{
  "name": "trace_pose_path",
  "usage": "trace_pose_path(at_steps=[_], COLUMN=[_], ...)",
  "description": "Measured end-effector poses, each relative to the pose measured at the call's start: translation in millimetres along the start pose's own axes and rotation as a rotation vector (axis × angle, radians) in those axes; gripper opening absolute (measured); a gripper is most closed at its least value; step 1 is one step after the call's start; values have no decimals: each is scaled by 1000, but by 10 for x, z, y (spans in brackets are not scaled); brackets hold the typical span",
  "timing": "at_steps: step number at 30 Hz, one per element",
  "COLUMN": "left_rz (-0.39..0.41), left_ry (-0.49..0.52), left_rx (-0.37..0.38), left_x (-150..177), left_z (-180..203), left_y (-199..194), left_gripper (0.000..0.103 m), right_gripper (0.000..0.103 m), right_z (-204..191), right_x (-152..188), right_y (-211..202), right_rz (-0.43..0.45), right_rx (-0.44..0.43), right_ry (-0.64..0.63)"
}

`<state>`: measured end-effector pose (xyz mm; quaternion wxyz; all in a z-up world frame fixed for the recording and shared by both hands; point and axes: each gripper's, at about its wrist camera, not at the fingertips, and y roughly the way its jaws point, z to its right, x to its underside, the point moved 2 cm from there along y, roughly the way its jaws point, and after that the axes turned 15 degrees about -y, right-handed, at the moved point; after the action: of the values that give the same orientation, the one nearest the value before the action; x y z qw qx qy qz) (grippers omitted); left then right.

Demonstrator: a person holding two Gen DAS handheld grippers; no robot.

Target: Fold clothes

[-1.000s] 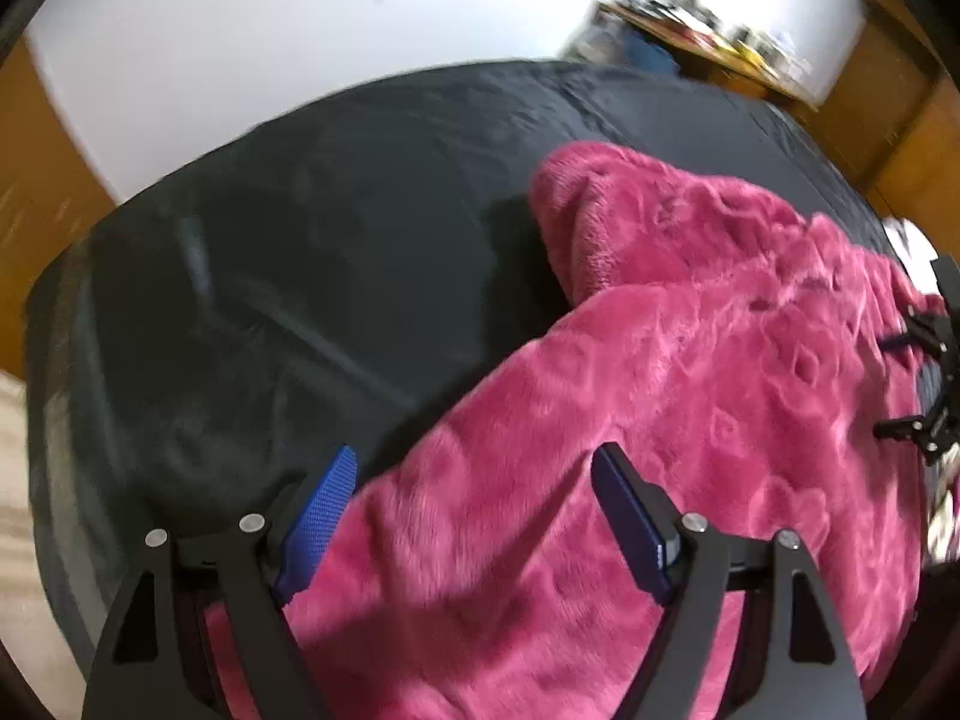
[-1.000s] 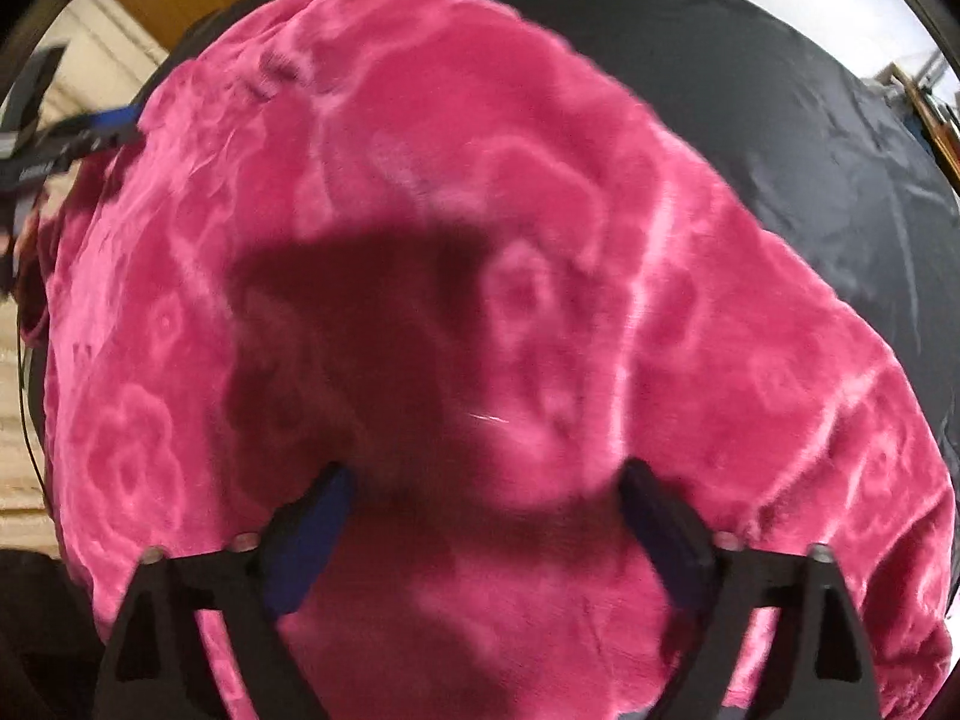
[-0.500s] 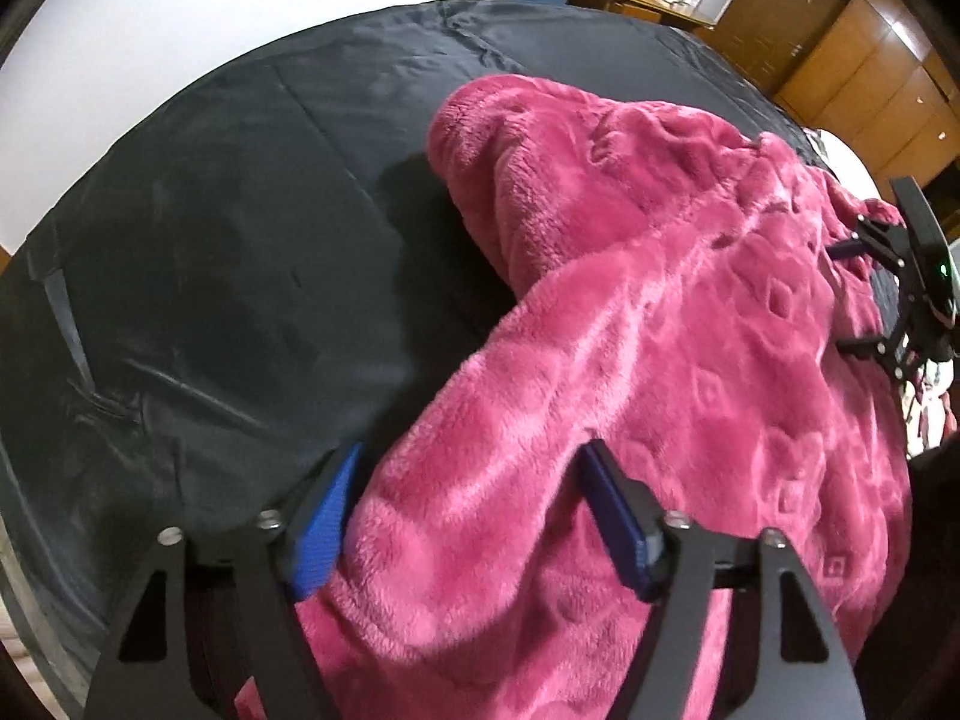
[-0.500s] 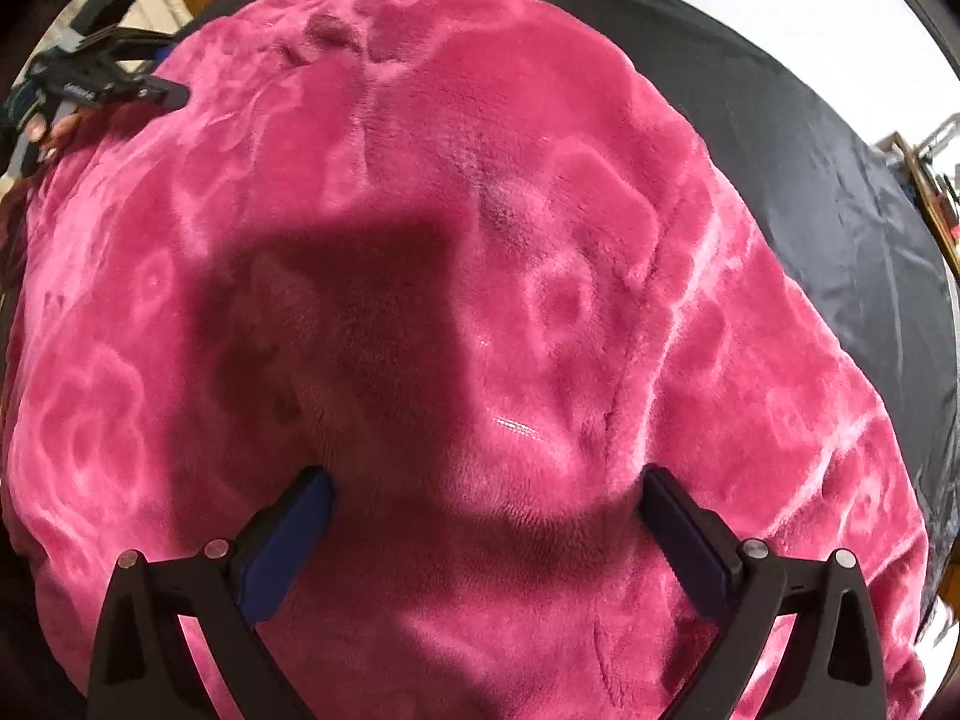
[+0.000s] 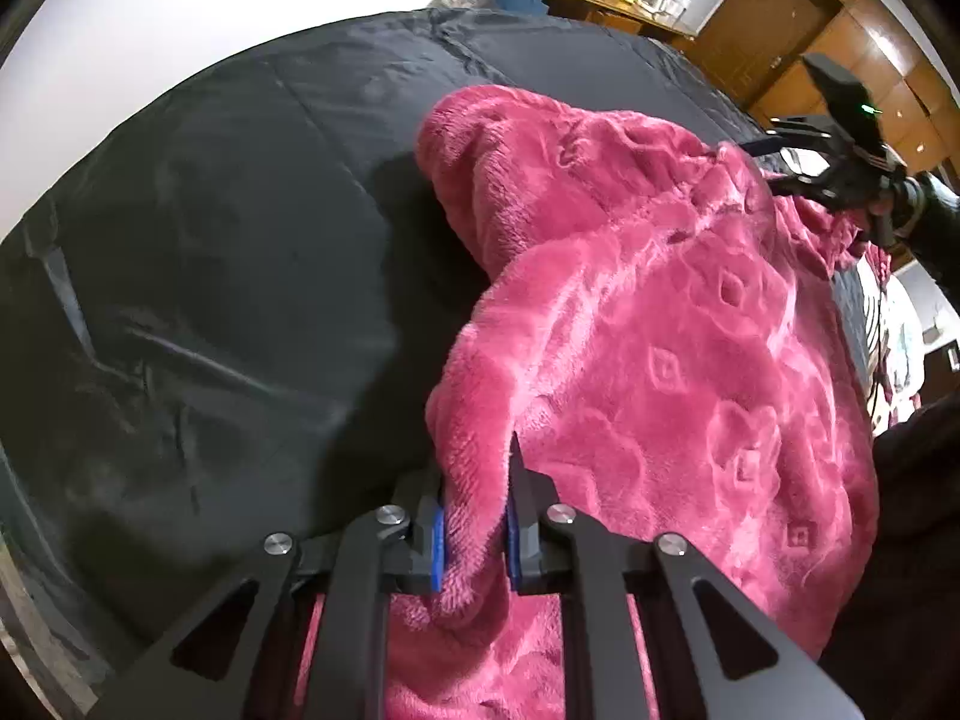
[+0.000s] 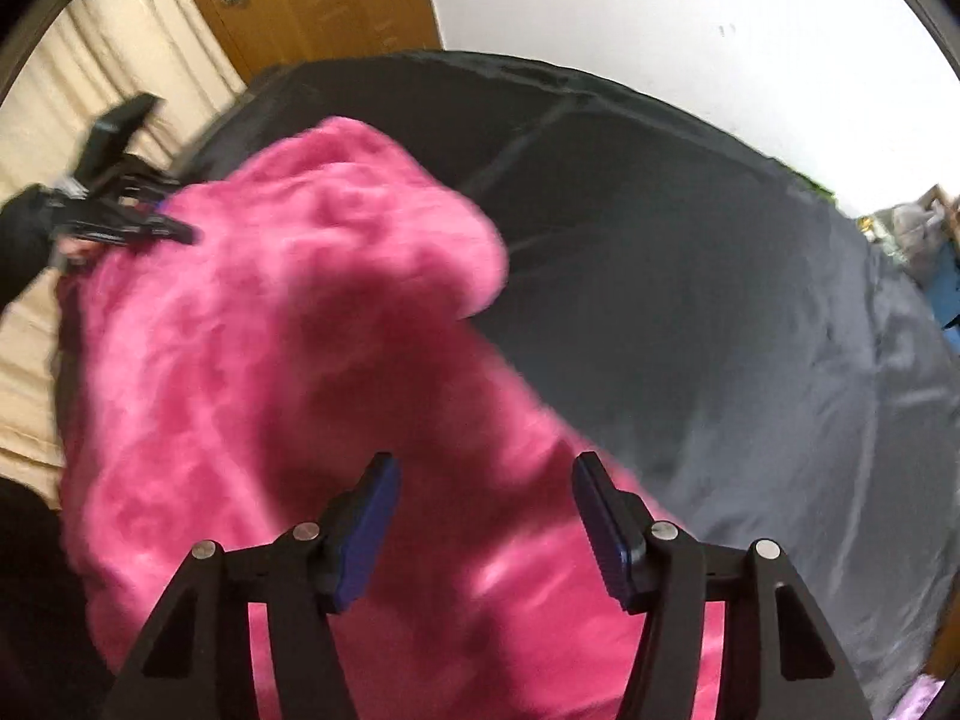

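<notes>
Pink fleece garment (image 5: 660,360) lies spread on the black bedcover (image 5: 210,240), its near edge toward the person and its rounded far end, perhaps a hood or sleeve, bulging out onto the bare cover. The left gripper (image 5: 474,531) is clenched on a pinch of the garment's near left edge, plush pile squeezed between the blue pads (image 5: 437,546). The right gripper (image 6: 483,531) hovers over the garment's near right part with its jaws closing; fabric lies beneath and between the fingers, but the pads do not yet seem to press on it, and blur makes this hard to confirm. To do this step well, I judge the right jaws should bite a matching edge at the same depth as the left, catching every layer, so both corners lift evenly and the thick fleece does not slip or sag in the middle. The garment's long axis appears to run from the grippers away toward the white wall (image 5: 180,30), though its lumpy heap makes the exact outline uncertain. A wooden door (image 6: 312,0) stands beyond the bedcover.
</notes>
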<state>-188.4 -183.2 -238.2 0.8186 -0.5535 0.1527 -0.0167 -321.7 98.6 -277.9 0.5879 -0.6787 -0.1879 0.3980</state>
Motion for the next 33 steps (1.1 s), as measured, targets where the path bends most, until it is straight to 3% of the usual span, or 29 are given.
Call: trace_pose_path(at_steps=[4, 7, 10, 16, 19, 24, 27, 29, 33], left_rz=[6, 7, 10, 16, 13, 18, 29, 39, 106], left_ry=[-15, -38, -60, -71, -72, -88, -114, -128, -170], left_rx=[-8, -19, -10, 6, -8, -55, -84, -102, -130], left_x=[-6, -45, 39, 33, 26, -20, 38, 80, 186], left_z=[-31, -106, -311, -373, -331, -213, -176, -139, -6], left_y=[1, 36, 47, 39, 58, 131, 110, 96, -35], left_gripper=[16, 20, 24, 24, 24, 24, 24, 22, 16], right_gripper=[64, 64, 64, 64, 64, 62, 35, 25, 18], right_z=[199, 239, 257, 249, 190, 53, -15, -51, -176], right_x=[-71, -82, -72, 157, 125, 46, 109, 170, 280], right_y=[208, 338, 375, 227, 279, 295, 268, 241, 80], right_rz=[-23, -28, -15, 8, -21, -54, -87, -106, -102], right_rx=[-106, -265, -359, -447, -417, -296, -199, -134, 125], right_ry=[33, 52, 65, 41, -21, -24, -28, -33, -71])
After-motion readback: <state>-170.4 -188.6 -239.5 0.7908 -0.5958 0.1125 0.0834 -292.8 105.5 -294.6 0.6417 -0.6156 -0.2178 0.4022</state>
